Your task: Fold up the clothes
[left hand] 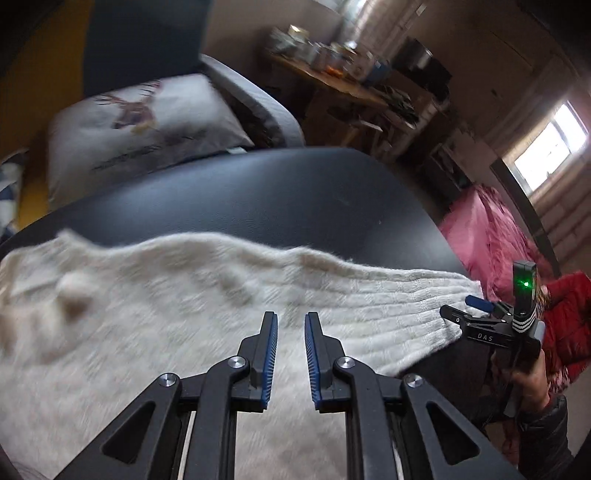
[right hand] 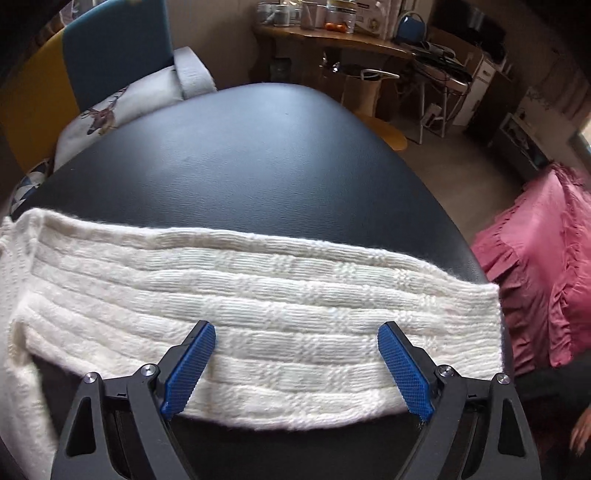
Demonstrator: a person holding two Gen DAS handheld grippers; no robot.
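Observation:
A cream cable-knit sweater (left hand: 192,295) lies spread across the near part of a black table (left hand: 258,192). In the right wrist view a folded band of the sweater (right hand: 258,295) runs left to right, its end reaching the table's right edge. My left gripper (left hand: 290,318) hovers over the knit with a narrow gap between its blue pads and nothing in it. My right gripper (right hand: 296,328) stands wide open just above the sweater's near edge. In the left wrist view that right gripper (left hand: 463,309) shows at the sweater's right end, held by a hand (left hand: 528,376).
A deer-print pillow (left hand: 140,122) rests on a sofa beyond the table. A pink cloth (right hand: 543,266) and a red garment (left hand: 569,317) lie off the table's right edge. A cluttered wooden desk (right hand: 332,33) stands at the back. The far half of the table (right hand: 240,155) is bare.

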